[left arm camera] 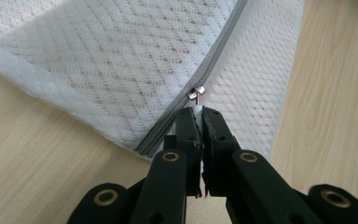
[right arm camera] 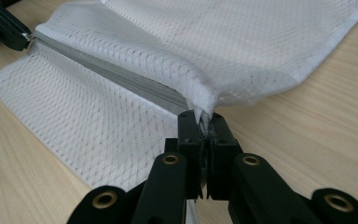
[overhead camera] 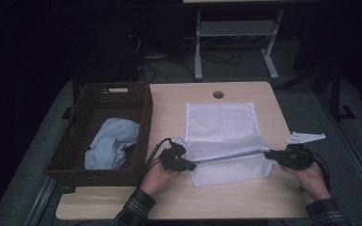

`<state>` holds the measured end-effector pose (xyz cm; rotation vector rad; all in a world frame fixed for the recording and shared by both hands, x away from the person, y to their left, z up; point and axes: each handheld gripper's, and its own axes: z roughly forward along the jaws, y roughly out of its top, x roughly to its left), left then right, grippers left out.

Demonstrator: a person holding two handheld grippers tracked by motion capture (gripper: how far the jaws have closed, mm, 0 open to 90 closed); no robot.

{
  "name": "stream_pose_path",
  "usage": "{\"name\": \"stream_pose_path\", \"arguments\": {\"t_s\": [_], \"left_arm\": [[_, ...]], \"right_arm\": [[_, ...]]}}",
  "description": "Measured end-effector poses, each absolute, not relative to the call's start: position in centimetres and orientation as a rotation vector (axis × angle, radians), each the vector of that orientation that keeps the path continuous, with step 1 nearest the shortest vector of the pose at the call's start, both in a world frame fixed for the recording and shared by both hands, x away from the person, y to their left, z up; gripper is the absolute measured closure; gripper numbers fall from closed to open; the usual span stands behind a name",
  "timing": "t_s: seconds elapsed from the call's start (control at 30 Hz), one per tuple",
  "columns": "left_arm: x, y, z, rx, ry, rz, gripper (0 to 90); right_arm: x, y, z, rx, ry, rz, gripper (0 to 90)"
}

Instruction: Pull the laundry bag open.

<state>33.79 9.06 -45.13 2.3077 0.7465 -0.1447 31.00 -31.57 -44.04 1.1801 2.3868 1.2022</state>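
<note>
A white mesh laundry bag [overhead camera: 221, 123] with a grey zipper [overhead camera: 228, 156] lies on the wooden table [overhead camera: 235, 197]. My left gripper [overhead camera: 192, 165] is shut on the zipper pull [left arm camera: 196, 94] at the bag's left end. The zipper [left arm camera: 214, 56] runs away from it along the mesh. My right gripper [overhead camera: 267, 153] is shut on the bag's right edge [right arm camera: 204, 103], at the zipper's other end. The zipper [right arm camera: 112, 74] stretches taut between the two grippers, and the left gripper [right arm camera: 24, 39] shows far off in the right gripper view. The bag's near part is lifted slightly off the table.
A dark wicker basket [overhead camera: 75, 146] stands at the table's left with a light blue cloth [overhead camera: 109, 143] inside. A cable hole [overhead camera: 218, 94] sits near the far edge. Desk legs and cables stand on the floor beyond the table.
</note>
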Motion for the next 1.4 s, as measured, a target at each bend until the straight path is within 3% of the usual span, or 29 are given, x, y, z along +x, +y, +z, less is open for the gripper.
{"name": "stream_pose_path", "arguments": {"t_s": [0.77,0.87,0.93,1.07,1.4], "left_arm": [[34.7,8.8,-45.3,2.350,0.757,-0.089,86.3],[34.9,8.3,-45.5,2.365,0.750,-0.078,85.9],[34.9,8.3,-45.5,2.367,0.749,-0.077,84.7],[34.9,8.4,-45.4,2.353,0.749,-0.059,73.1],[33.9,8.9,-44.4,2.330,0.705,0.004,35.8]], "right_arm": [[31.6,-33.6,-45.1,1.278,2.388,1.110,83.7],[31.6,-33.9,-45.4,1.297,2.396,1.068,76.2],[31.4,-34.2,-45.4,1.305,2.373,1.058,60.8],[31.1,-34.3,-44.8,1.293,2.304,1.112,40.5],[31.4,-30.8,-44.7,1.133,2.364,1.143,33.2]]}}
